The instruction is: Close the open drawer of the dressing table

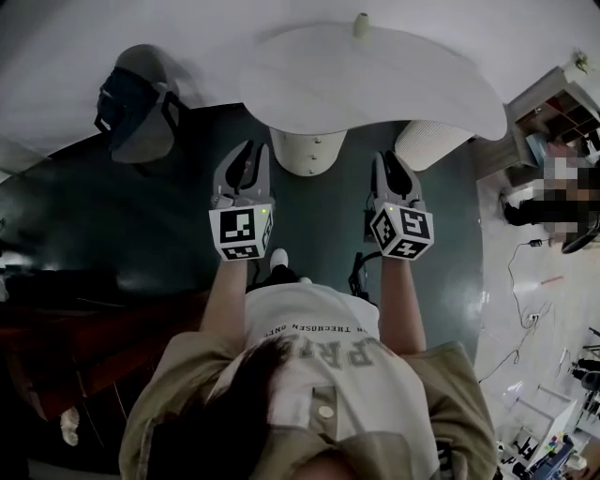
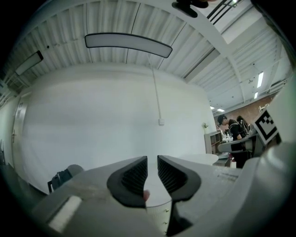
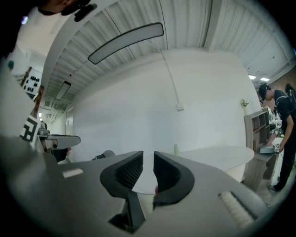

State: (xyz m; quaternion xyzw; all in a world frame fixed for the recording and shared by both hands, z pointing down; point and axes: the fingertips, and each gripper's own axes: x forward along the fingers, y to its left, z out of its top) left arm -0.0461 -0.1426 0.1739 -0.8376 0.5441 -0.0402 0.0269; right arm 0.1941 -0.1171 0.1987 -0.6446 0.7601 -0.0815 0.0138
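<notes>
Dressing table (image 1: 375, 80): white, curved top, straight ahead of us, beyond both grippers. Drawer column (image 1: 307, 150): under the near edge. Small knobs show, but we cannot tell which drawer stands out, nor what any holds. Left gripper (image 2: 152, 163), right gripper (image 3: 148, 161): jaws a narrow slit apart, nothing between, touching nothing. Risk, as we judge it: thin tips could skid off the rounded front or catch a knob, leaving the drawer ajar. Small bottle (image 1: 361, 25): on the top.

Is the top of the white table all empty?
No, a little pale thing stands on the white table, close to its far edge by the wall.
</notes>
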